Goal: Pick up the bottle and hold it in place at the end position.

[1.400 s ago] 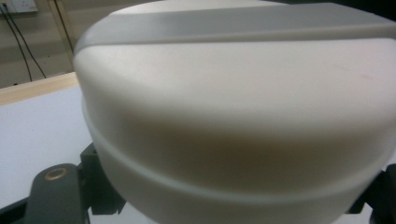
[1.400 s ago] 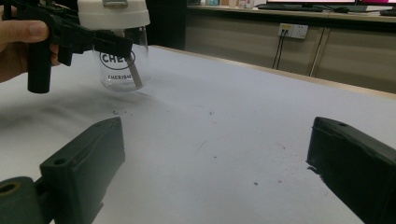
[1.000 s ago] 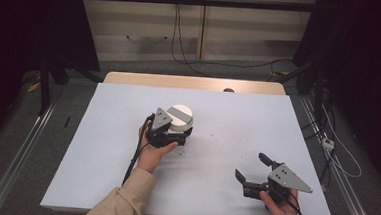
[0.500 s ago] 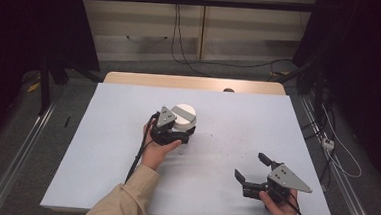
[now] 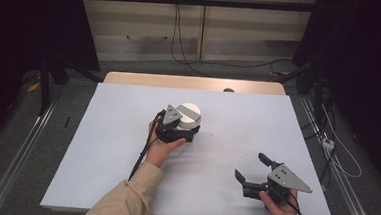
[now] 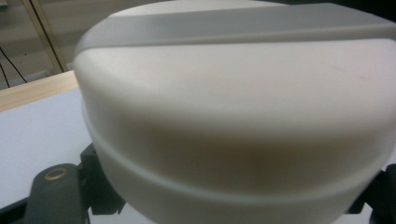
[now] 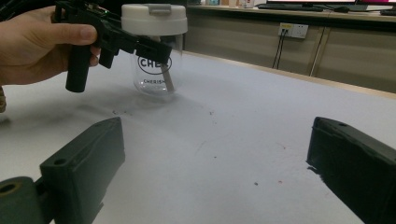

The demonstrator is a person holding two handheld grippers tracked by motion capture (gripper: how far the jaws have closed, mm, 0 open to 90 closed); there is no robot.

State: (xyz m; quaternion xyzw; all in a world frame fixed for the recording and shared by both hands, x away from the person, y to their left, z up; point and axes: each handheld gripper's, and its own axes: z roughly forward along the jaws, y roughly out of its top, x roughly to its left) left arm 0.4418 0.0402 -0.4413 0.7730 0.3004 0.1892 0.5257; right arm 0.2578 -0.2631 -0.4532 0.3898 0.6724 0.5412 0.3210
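Clear-walled jar (image 5: 190, 118) with a white lid (image 7: 154, 17) is seen standing upright near the middle of the white table (image 5: 102, 132), slightly toward the far edge. On the left side of the scene, the left gripper (image 5: 179, 132) is held against the jar's near side, its jaws brought nearly together; in the right gripper view they appear to be closed on the wall just under the lid, though the contact point itself cannot be made out. From the left gripper view, the lid is seen very close, with a grey flip tab (image 6: 233, 25) across its top.

The jar is judged to be light, rigid and smooth, with printed lettering on a transparent wall that may be glass or hard plastic; slipping is to be expected under a loose pinch. A hold at the lid's rim or just beneath it, where a ledge is offered, is considered safest. A thin stick-like item can be made out inside.

Farther right, near the table's front edge, the right gripper (image 5: 254, 170) is held low with its jaws spread wide and nothing between them.
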